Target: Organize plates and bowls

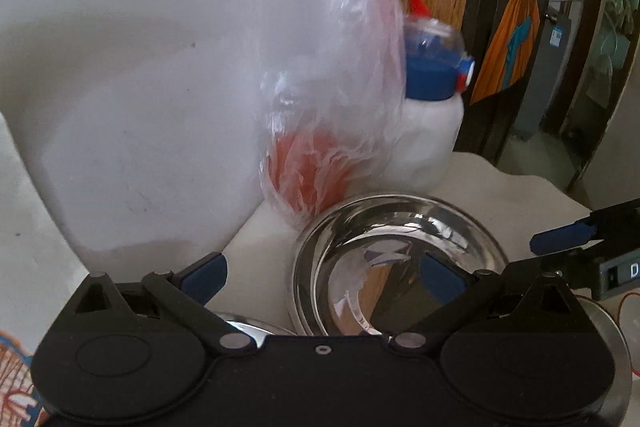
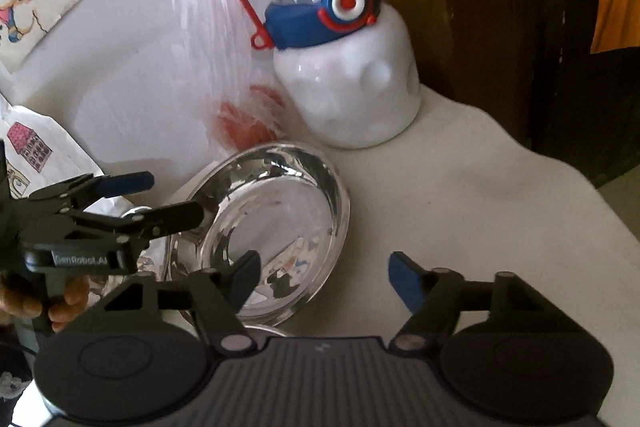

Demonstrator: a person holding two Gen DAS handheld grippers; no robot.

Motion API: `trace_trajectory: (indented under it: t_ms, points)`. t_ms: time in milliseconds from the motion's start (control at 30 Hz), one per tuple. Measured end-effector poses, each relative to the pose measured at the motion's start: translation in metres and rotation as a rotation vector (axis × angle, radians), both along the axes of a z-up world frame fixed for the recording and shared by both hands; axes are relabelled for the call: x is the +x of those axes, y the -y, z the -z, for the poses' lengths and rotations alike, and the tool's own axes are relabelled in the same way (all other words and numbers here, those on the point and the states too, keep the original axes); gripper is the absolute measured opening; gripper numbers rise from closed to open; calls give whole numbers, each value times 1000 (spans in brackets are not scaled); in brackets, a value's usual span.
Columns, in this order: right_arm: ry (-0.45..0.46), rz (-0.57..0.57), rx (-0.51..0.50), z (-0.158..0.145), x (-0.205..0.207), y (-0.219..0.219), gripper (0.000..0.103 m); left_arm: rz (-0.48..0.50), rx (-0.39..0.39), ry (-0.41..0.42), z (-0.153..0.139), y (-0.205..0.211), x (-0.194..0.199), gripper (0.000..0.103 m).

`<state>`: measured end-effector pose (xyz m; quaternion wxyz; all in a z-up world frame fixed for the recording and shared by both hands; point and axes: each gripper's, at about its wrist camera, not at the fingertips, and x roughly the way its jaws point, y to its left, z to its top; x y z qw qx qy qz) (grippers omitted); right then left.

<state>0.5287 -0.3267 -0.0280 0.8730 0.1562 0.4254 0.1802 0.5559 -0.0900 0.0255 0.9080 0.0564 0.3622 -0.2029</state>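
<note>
From the left wrist, the left gripper [image 1: 324, 277] is seen with its fingers spread wide and nothing held. A shiny steel bowl [image 1: 396, 263] sits just ahead on the white bench [image 1: 516, 195], and one finger is seen over its inside. The rim of a second steel dish [image 1: 250, 329] peeks out just beside the bowl, low down. A clear plastic bag [image 1: 328, 131] with something orange inside stands behind the bowl, next to a white bottle [image 1: 428, 131] with a blue lid.

From the right wrist, the right gripper [image 2: 324, 283] is seen with fingers partly apart and empty. Its left finger is placed over the bowl's rim, while the other is over the bare bench. Whether the rim is touched cannot be told.

The bowl looks like it is about to be picked up. For the next move, the fingers need to be set on both sides of the rim and squeezed. The steel is slippery, so a firm hold is called for.
</note>
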Motion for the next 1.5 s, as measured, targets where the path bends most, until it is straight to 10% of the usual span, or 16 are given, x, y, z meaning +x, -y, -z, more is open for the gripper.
trace_trajectory:
  t_ms: [233, 633, 1067, 1500]
  points:
    - [-57, -2, -7, 13, 9, -11, 27, 20, -33, -101, 15, -9, 23, 77]
    - [-69, 41, 63, 17, 12, -2, 15, -41, -77, -221, 33, -26, 39, 10]
    - [58, 92, 115, -49, -15, 8, 13, -110, -191, -123, -35, -41, 12, 8]
    - [41, -106, 34, -54, -41, -103, 13, -303, -129, -135, -56, -122, -73, 8]
